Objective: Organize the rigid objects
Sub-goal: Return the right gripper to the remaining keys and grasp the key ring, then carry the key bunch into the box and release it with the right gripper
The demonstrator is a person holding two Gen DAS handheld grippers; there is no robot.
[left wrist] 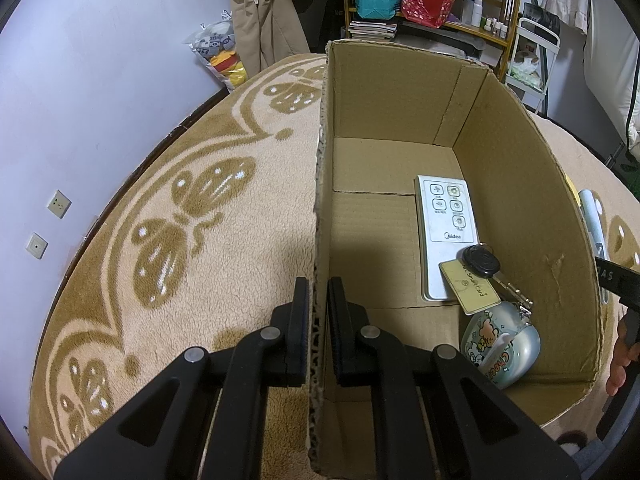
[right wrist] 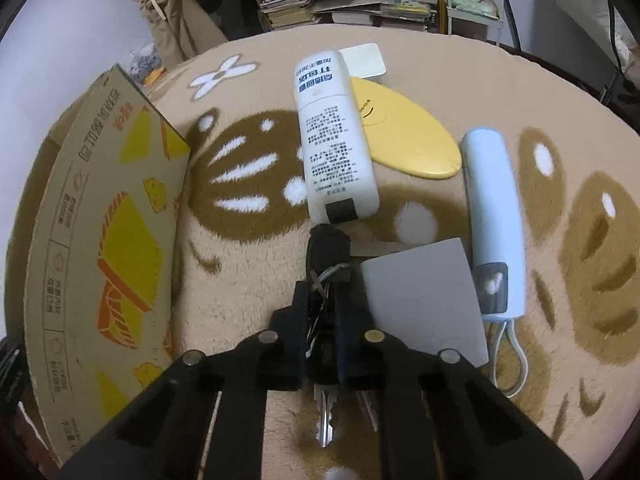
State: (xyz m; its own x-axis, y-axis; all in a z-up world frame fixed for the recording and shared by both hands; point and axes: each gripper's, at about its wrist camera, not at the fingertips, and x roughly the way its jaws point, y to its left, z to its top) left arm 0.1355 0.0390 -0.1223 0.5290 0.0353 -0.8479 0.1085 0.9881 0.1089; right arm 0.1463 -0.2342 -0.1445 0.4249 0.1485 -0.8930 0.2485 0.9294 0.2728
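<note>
The left gripper [left wrist: 318,312] points steeply down, its black fingers [left wrist: 301,320] pinching the near side wall of the open brown cardboard box [left wrist: 520,184], one finger outside and one inside the wall. The box stands on a beige fleece blanket with brown butterfly patterns [left wrist: 208,240]. Inside the box, nearest, lies a round pale-green case printed with a cartoon bear [left wrist: 500,344]; beyond it a yellowish smart card [left wrist: 470,286] and a black-headed key [left wrist: 482,260] rest partly on a white flat remote control with five buttons [left wrist: 444,236]. At the right edge of the left wrist view a person's hand [left wrist: 622,360] shows, only in part.

The right gripper [right wrist: 322,304] also tilts steeply down over the blanket, just right of the box's printed outer wall. Its fingers [right wrist: 298,320] are pressed onto a bunch of keys with a black fob [right wrist: 326,252]; silver key blades stick out beneath them. Whether the bunch is lifted off the blanket cannot be told. Just right of the fingers lies a flat grey card [right wrist: 424,304], and touching its right edge a pale-blue cylindrical device with a loop cord [right wrist: 494,216]. Farther off lie a white plastic bottle with black printed text [right wrist: 336,136], a yellow oval flat thing [right wrist: 404,132] partly under it, and a white square pad [right wrist: 364,60].
</note>
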